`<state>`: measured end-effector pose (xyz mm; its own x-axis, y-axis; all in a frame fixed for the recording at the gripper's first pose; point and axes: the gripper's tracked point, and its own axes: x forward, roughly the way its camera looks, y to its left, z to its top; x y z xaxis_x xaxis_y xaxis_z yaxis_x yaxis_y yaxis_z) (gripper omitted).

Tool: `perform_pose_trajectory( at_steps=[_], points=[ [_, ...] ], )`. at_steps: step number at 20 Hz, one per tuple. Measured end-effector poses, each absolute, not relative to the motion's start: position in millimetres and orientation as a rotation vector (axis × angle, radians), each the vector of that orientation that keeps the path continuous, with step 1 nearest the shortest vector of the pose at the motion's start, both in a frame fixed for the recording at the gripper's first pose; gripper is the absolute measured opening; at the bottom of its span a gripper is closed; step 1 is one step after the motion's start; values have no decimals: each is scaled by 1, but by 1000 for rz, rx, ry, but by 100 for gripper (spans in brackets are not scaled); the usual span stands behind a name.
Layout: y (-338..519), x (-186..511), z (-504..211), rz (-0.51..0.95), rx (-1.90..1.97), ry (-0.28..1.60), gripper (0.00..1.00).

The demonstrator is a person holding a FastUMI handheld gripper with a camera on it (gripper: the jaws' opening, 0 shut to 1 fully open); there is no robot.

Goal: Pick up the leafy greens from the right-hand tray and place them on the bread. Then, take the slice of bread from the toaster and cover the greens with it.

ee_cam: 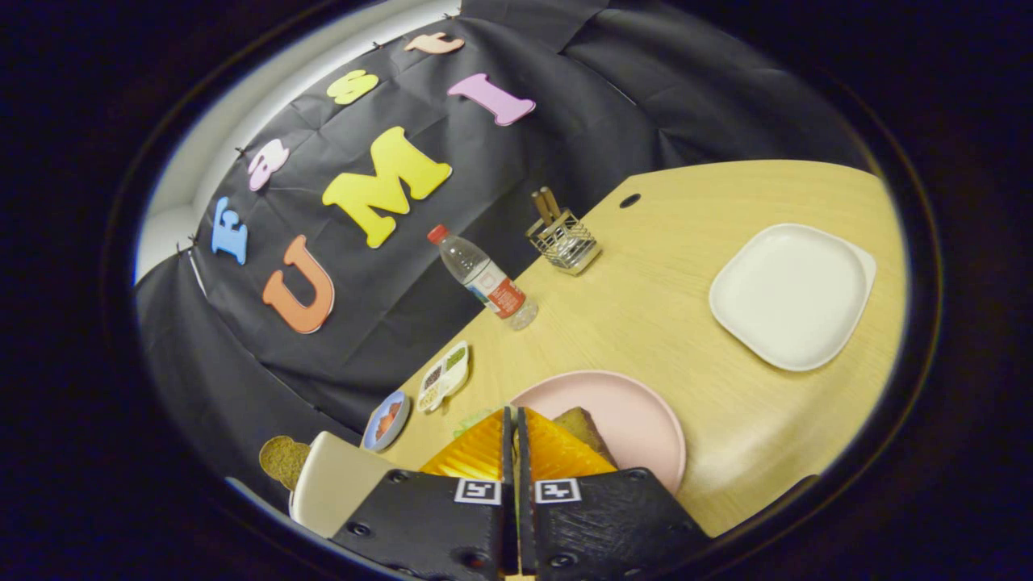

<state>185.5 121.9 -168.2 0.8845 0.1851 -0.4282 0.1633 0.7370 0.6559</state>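
The gripper (513, 452) hangs low over a pale wooden table (686, 323), its two orange ribbed fingers (476, 456) drawn nearly flush, with only a thin dark seam between them. A scrap of leafy greens (472, 421) peeks out at the left finger's outer edge; whether both fingers press on it cannot be told. Each black finger mount carries a small square black-and-white marker, a pattern and not readable writing.

Directly under and just beyond the fingertips sits a pink plate (637, 420) bearing a slice of brown bread (587, 429), partly covered by the right finger.

To the left of the fingers stands a cream toaster (335, 480), a second brown bread slice (284, 460) rising from its slot.

Past the toaster, near the table's edge, lie a small round dish (386, 421) with a blue rim and orange-red contents, and just beside it a white divided tray (444, 377) holding dark, tan and green portions.

Farther out, a clear water bottle (483, 277) with a red cap stands near the same edge; its red, white and blue label is too small to read. Beyond it a wire mesh holder (564, 242) contains two brown sticks, and a dark round hole (629, 200) is cut in the tabletop nearby.

Well apart on the right rests a white square plate (791, 294) with rounded corners, nothing on it.
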Motion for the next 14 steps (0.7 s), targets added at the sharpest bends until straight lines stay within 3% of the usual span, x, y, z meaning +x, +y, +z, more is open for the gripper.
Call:
perform_pose_trajectory(
  at_steps=[5, 7, 14],
  points=[
    [109, 176, -182, -24, 673, 519, 11],
    [112, 171, -189, -6, 660, 551, 21],
    [100, 152, -180, -17, 585, 553, 79]
  ],
)
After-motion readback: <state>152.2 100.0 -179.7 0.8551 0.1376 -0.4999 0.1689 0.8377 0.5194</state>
